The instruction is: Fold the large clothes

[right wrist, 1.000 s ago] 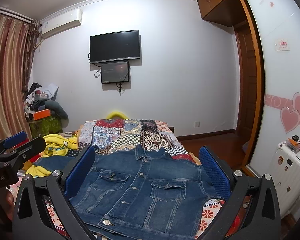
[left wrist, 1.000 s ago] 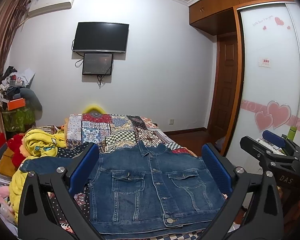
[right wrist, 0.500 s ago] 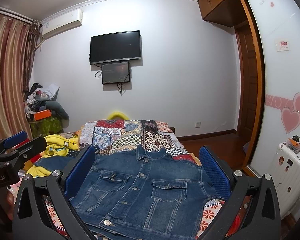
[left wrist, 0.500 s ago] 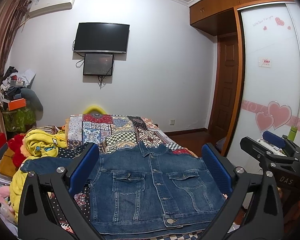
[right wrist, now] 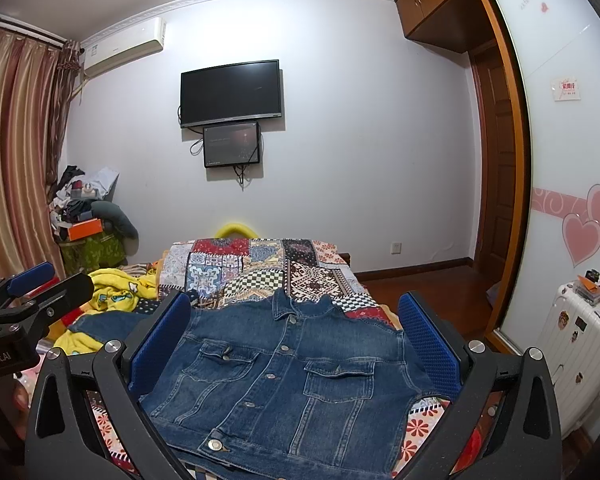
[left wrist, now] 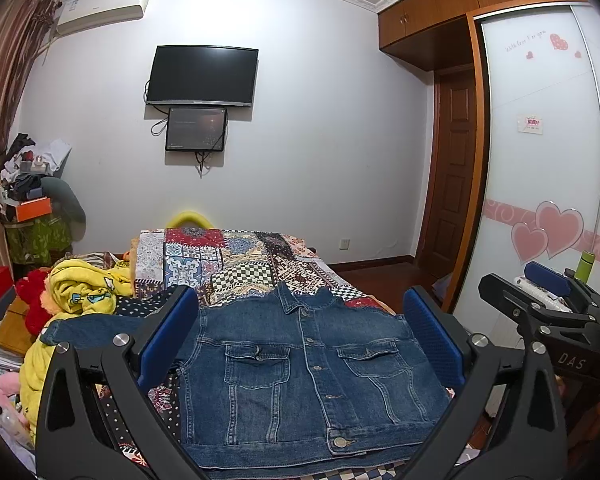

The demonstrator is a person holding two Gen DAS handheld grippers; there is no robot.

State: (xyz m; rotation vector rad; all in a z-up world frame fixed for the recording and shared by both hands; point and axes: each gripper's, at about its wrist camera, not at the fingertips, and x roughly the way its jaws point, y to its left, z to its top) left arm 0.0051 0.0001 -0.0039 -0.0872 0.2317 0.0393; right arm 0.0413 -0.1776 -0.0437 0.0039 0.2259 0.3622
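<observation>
Denim jacket flat ahead, one sleeve out far-left. My left gripper, right gripper both spread, empty. Next, I judge: grasp sleeve, fold inward.

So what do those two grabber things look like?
Both the left gripper and the right gripper have black frames with silver bolts and dimpled blue pads. White letters "DAS" mark the right one's side.

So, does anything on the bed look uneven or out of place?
Yes. The denim jacket lies flat and buttoned, but only one sleeve sticks out, toward the yellow garment; the other is not visible. Both tongs, left and right, are open above it.
</observation>
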